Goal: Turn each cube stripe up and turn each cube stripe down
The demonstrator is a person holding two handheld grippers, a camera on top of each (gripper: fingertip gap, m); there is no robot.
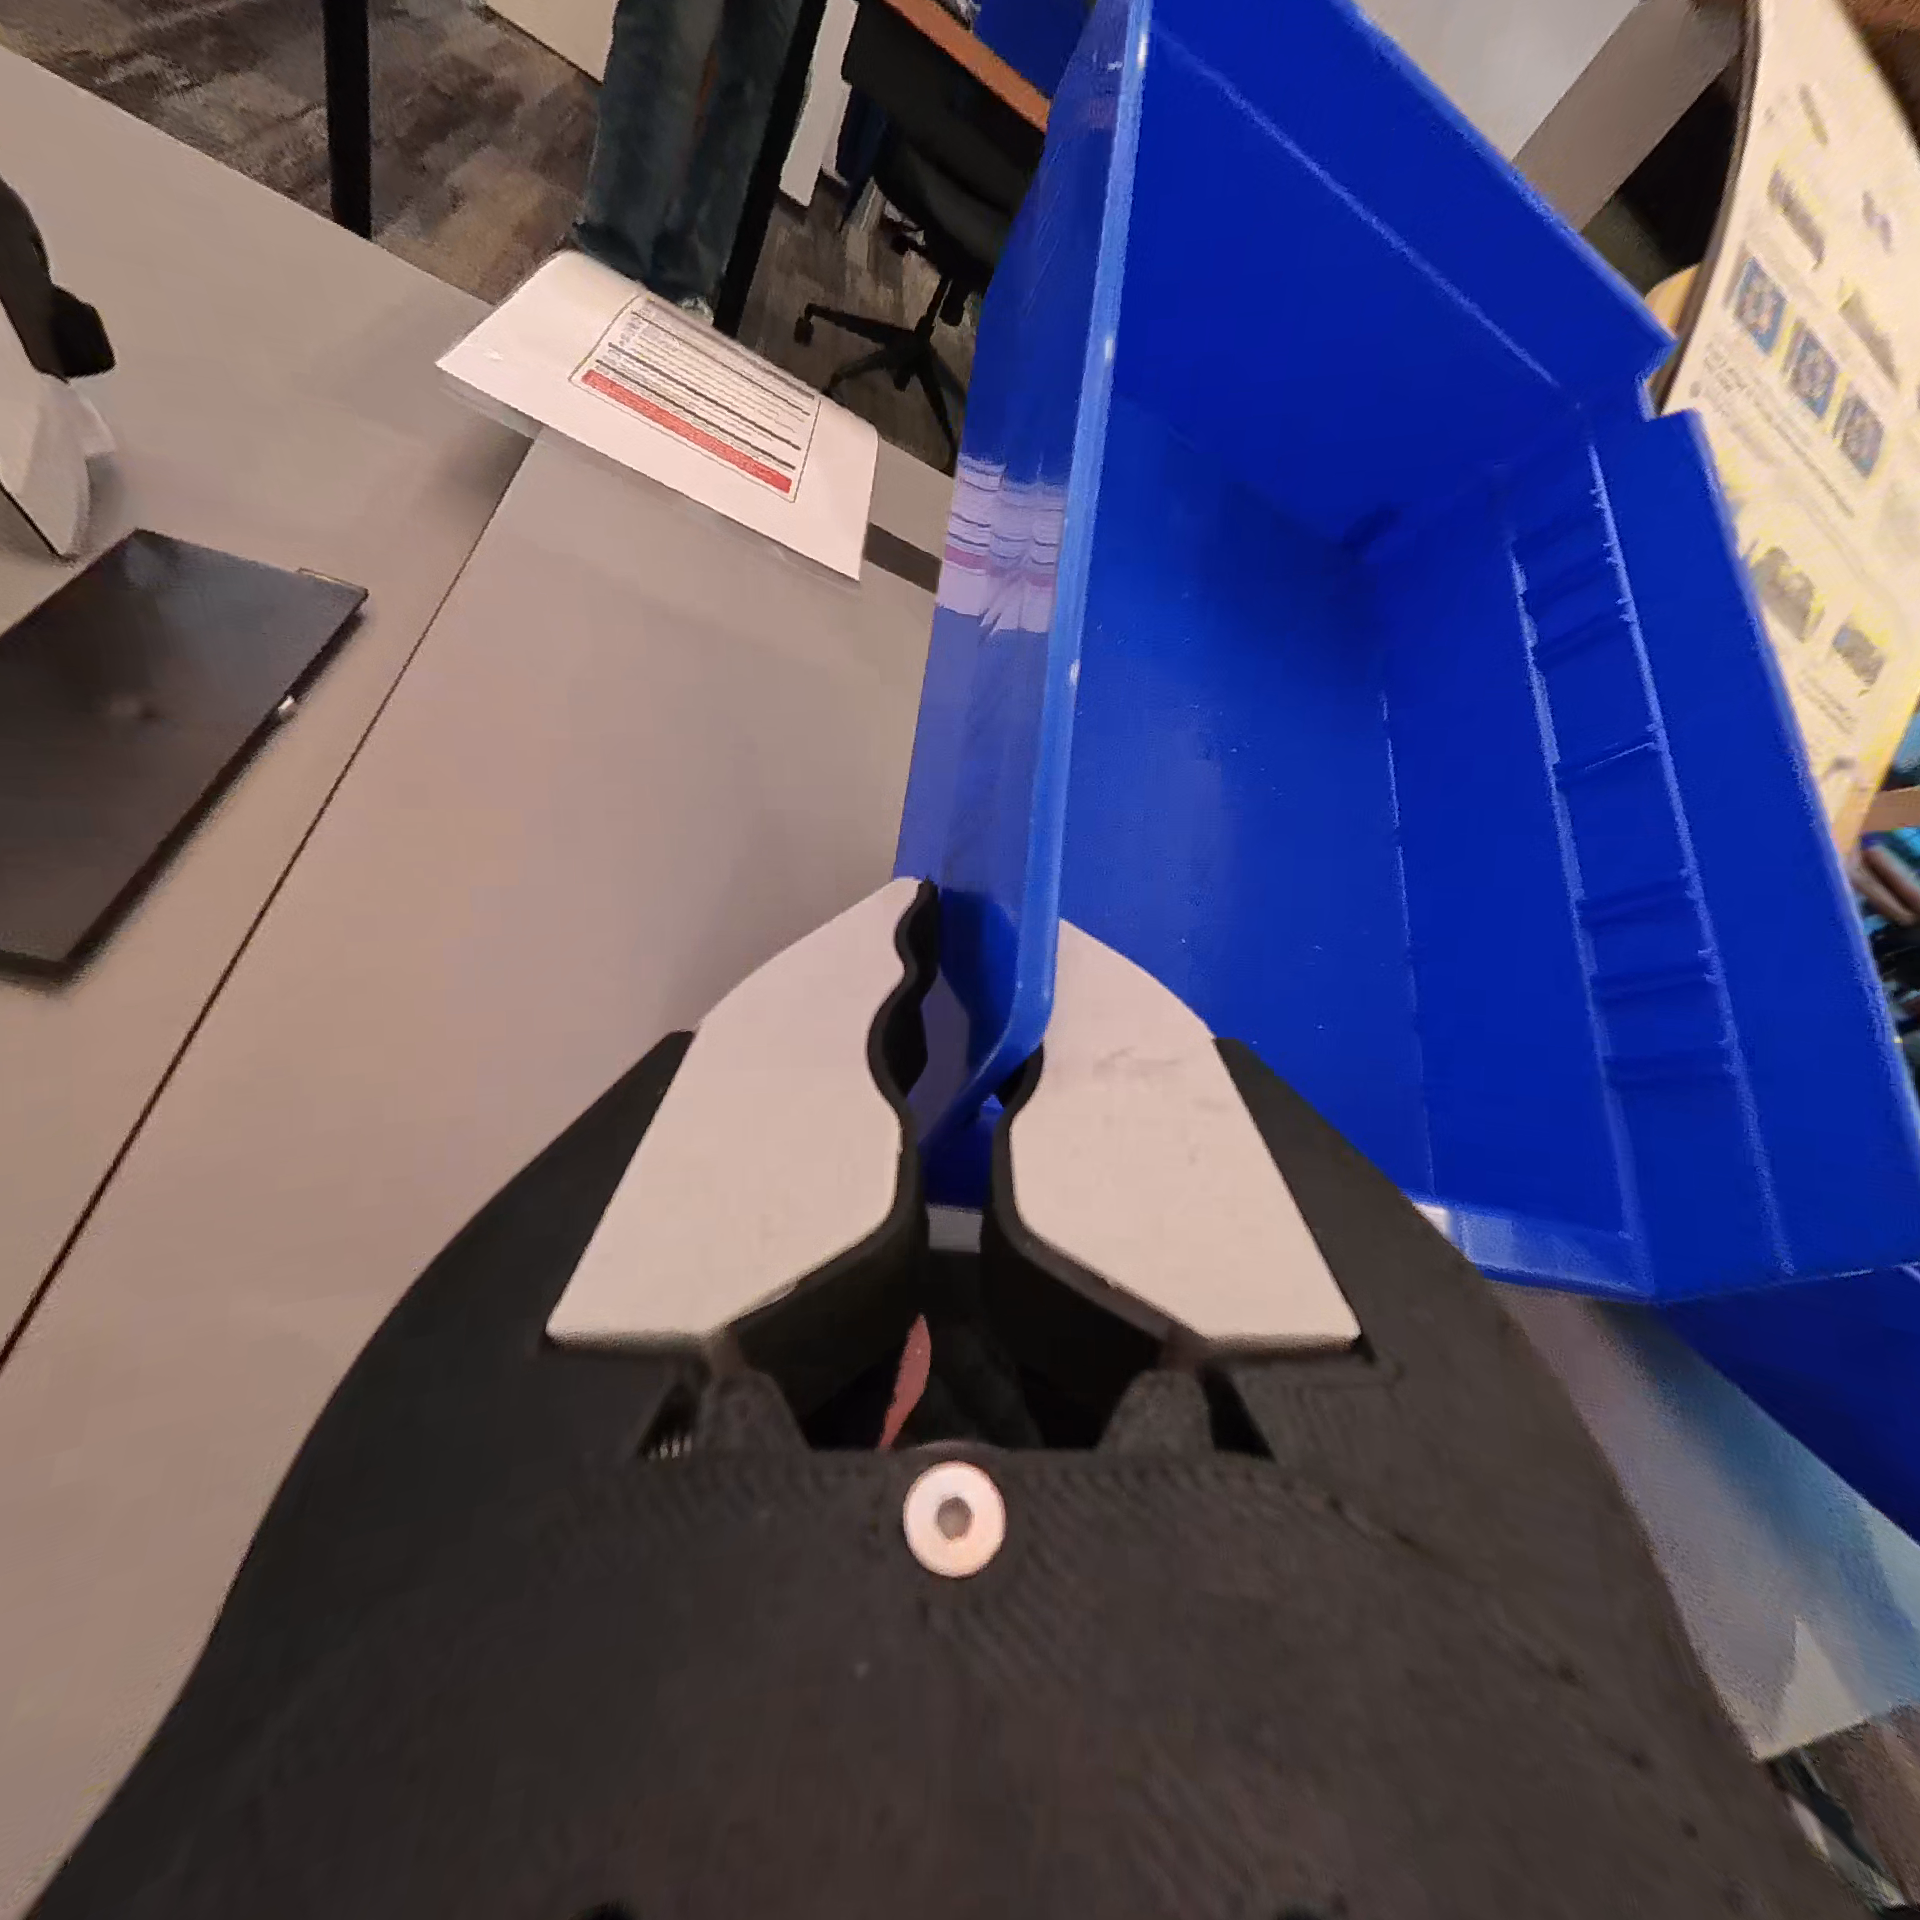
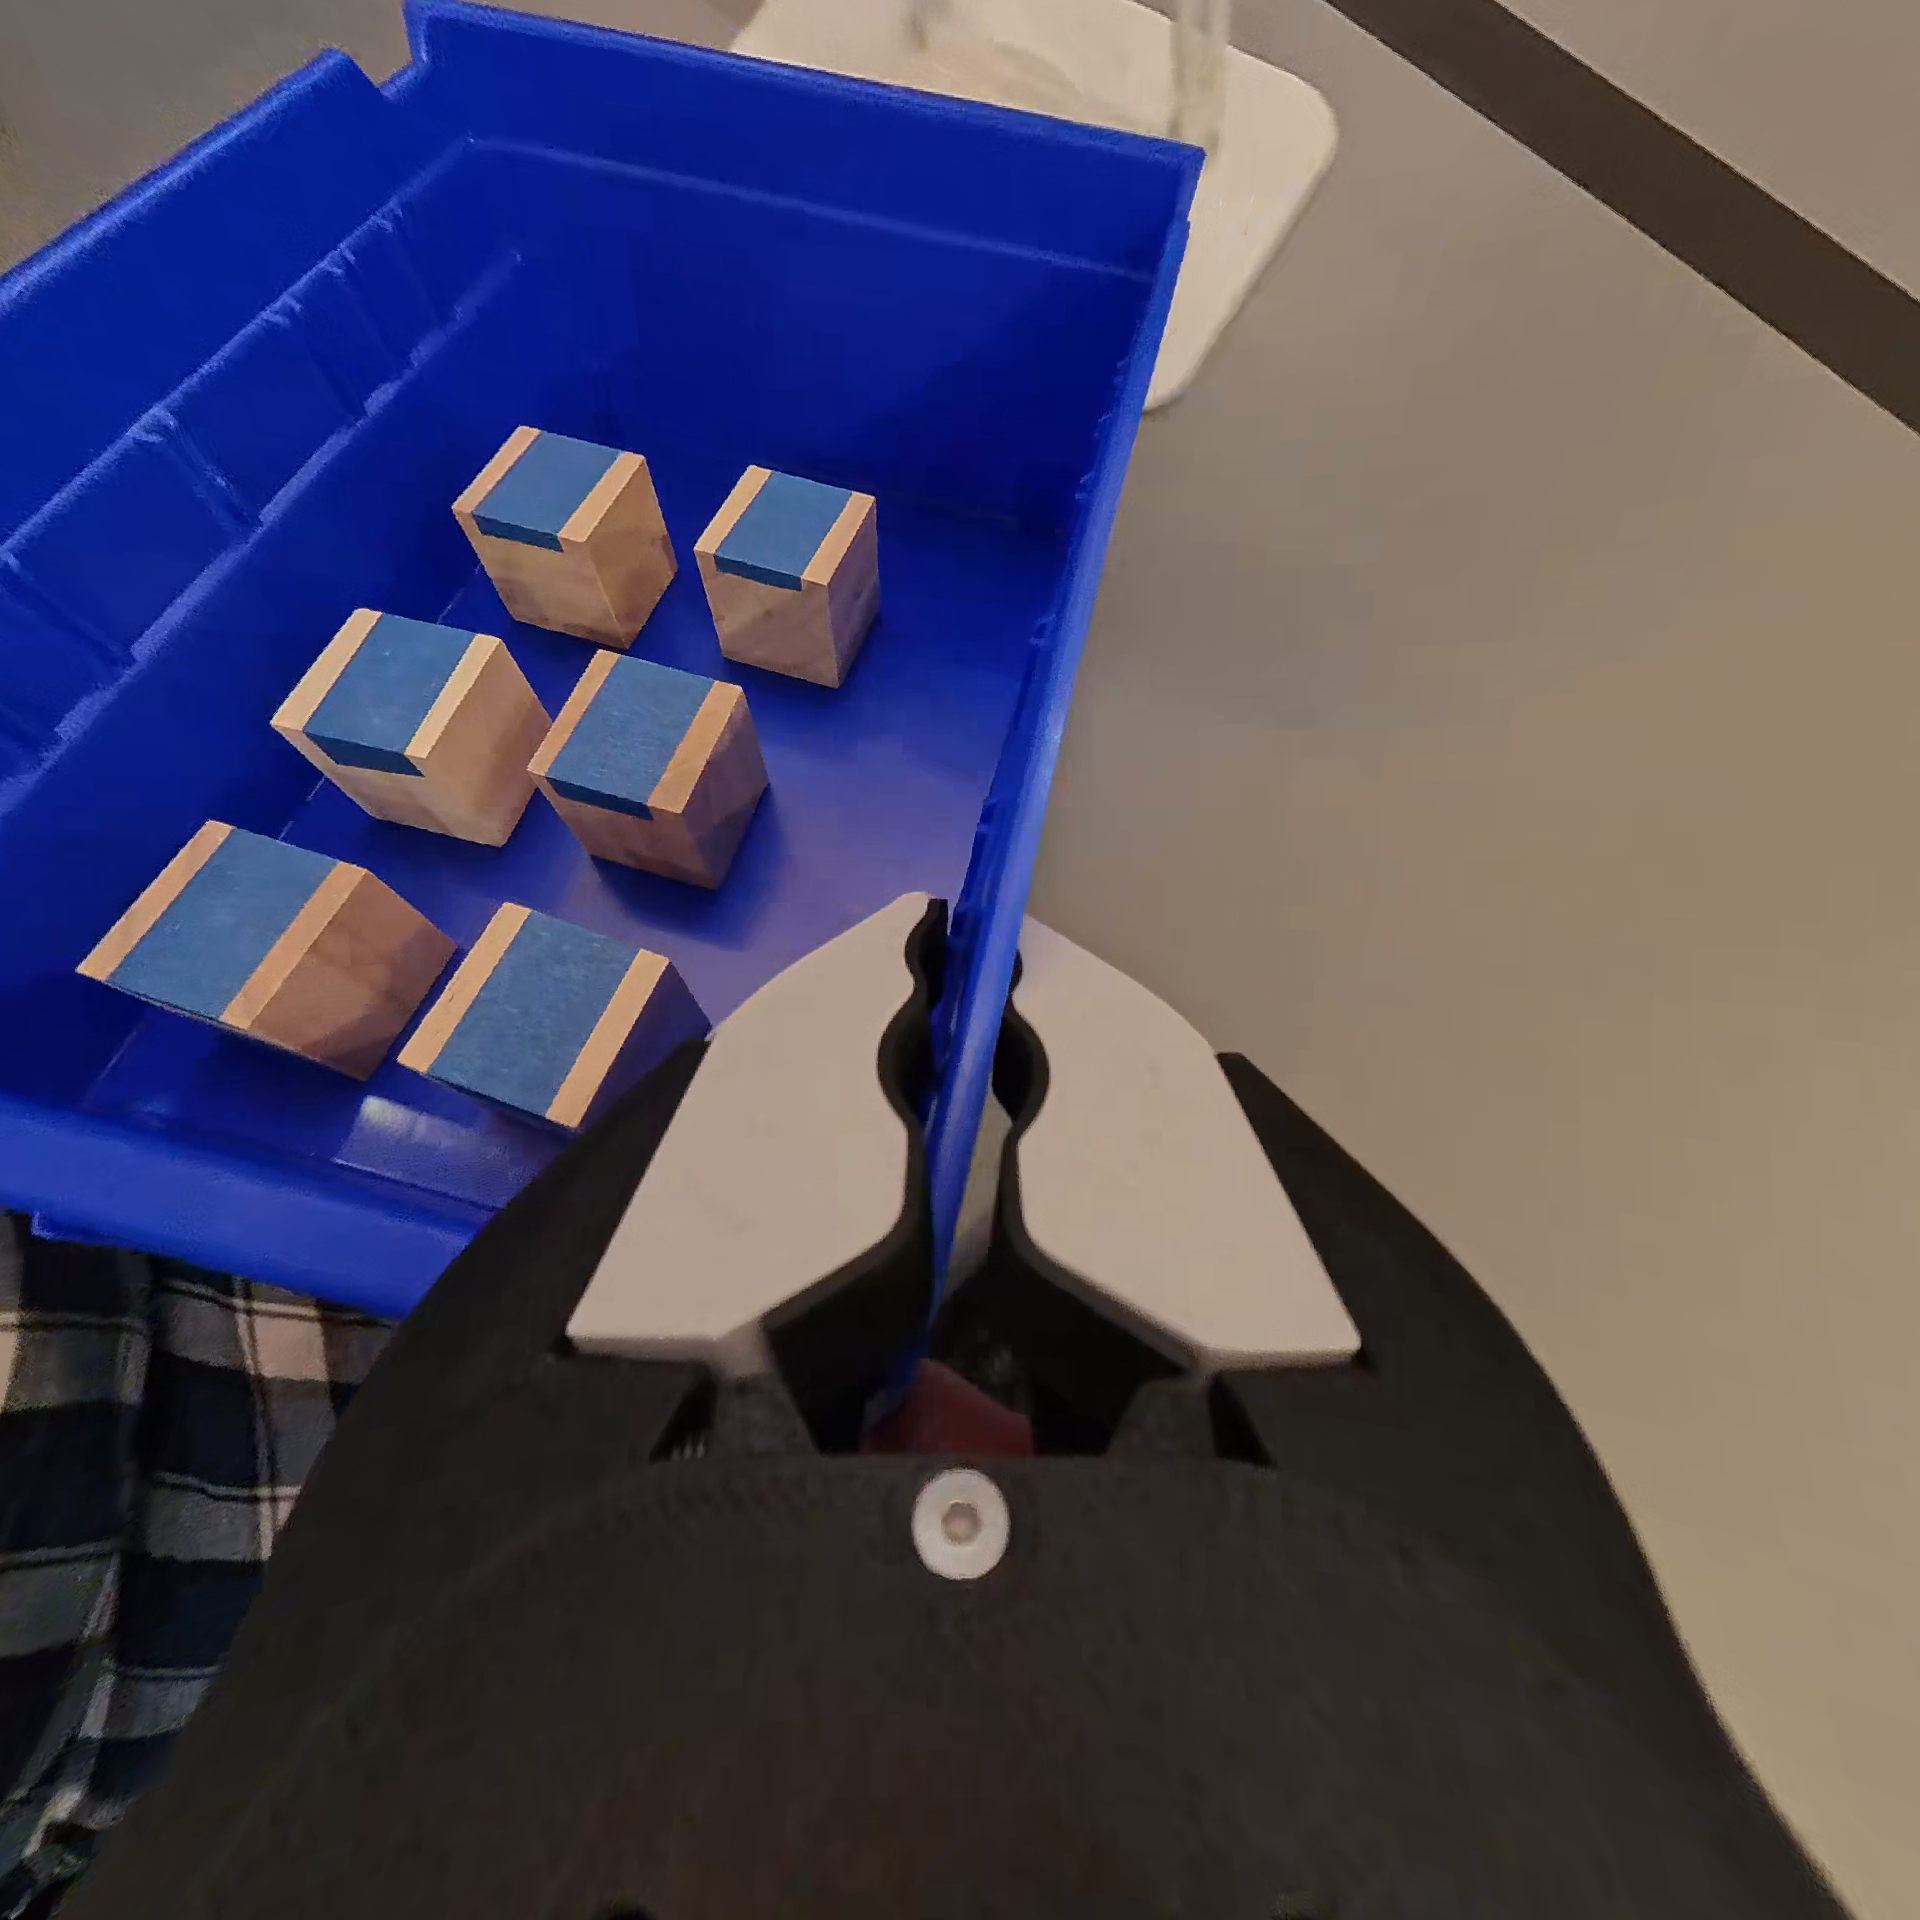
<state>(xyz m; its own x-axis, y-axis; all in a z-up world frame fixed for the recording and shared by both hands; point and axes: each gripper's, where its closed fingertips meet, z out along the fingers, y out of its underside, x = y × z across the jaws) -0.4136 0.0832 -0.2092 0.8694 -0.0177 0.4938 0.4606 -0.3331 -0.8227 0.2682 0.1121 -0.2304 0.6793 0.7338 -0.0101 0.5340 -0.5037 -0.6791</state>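
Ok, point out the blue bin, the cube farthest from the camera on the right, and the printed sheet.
blue bin (image 2: 644,239): right wrist view, inner far wall.
far right cube (image 2: 795,525): right wrist view, taped top face.
printed sheet (image 1: 707,426): left wrist view, printed middle.

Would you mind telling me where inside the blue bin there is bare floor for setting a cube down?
The blue bin has bare floor along its far end, beyond the six striped cubes, and a strip between the cubes and the wall clamped by the right gripper. The near left is crowded with cubes.
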